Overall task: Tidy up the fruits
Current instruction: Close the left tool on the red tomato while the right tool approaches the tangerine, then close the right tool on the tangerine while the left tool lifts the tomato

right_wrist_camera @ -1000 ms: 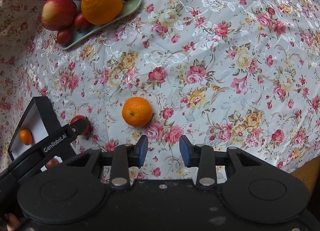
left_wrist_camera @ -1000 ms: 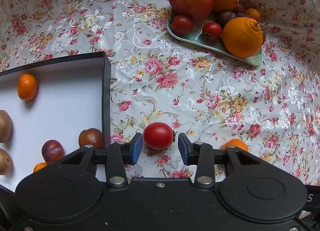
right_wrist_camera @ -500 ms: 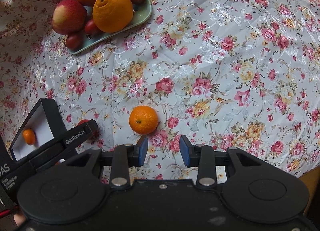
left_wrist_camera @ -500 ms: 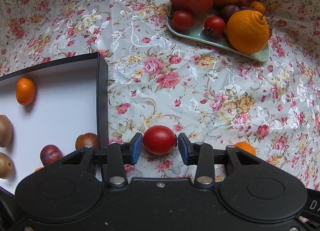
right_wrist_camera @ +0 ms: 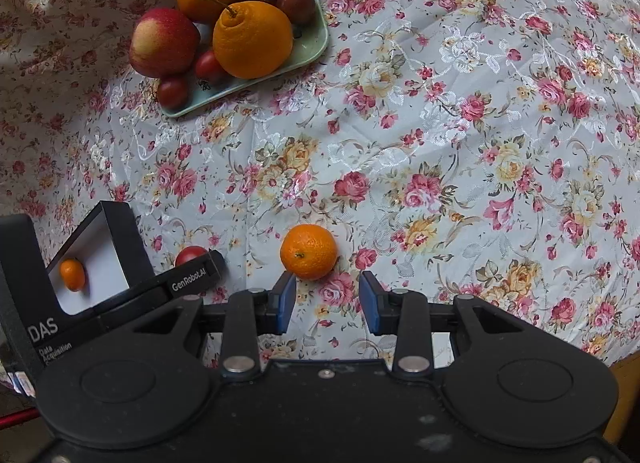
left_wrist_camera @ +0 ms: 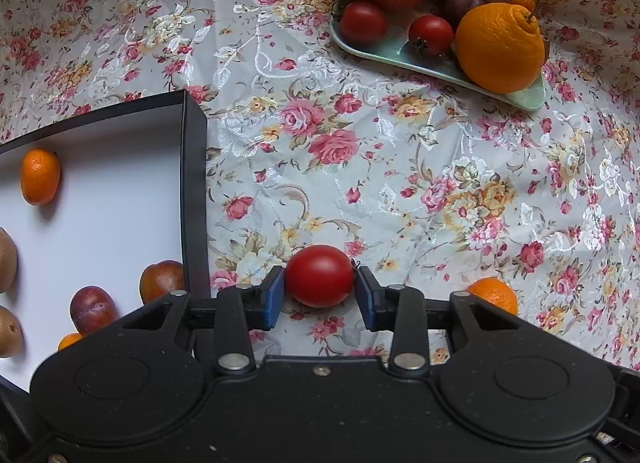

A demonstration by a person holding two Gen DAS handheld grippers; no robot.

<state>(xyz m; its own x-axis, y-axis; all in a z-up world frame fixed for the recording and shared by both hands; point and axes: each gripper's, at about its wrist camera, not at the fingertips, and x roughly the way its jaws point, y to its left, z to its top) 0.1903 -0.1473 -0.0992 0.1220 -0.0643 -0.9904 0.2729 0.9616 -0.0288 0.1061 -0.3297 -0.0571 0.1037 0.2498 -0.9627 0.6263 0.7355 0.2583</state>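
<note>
Tomato [left_wrist_camera: 320, 275] sits between the blue pads of the left gripper [left_wrist_camera: 320, 295], both pads pressed against its sides, the jaws narrowed to the fruit's width; it is just beside the right wall of the black box [left_wrist_camera: 194, 199], over the floral tablecloth [left_wrist_camera: 400, 183], and whether it is lifted off the cloth cannot be told. The right gripper [right_wrist_camera: 327, 297] is spread apart and holds nothing; a mandarin [right_wrist_camera: 308, 251] lies on the cloth just ahead of its fingertips, closer to the left pad, not touching either. Inside the box, on its white floor, a small orange fruit [left_wrist_camera: 40, 176] lies near the far wall, while plums [left_wrist_camera: 93, 309] and brownish fruits at the left edge are partly cut off by the frame or by the gripper body. Well beyond the box, a pale green tray [right_wrist_camera: 308, 51] carries an apple [right_wrist_camera: 164, 43], large oranges [right_wrist_camera: 252, 45], tomatoes and dark plums, some hidden behind one another.
</note>
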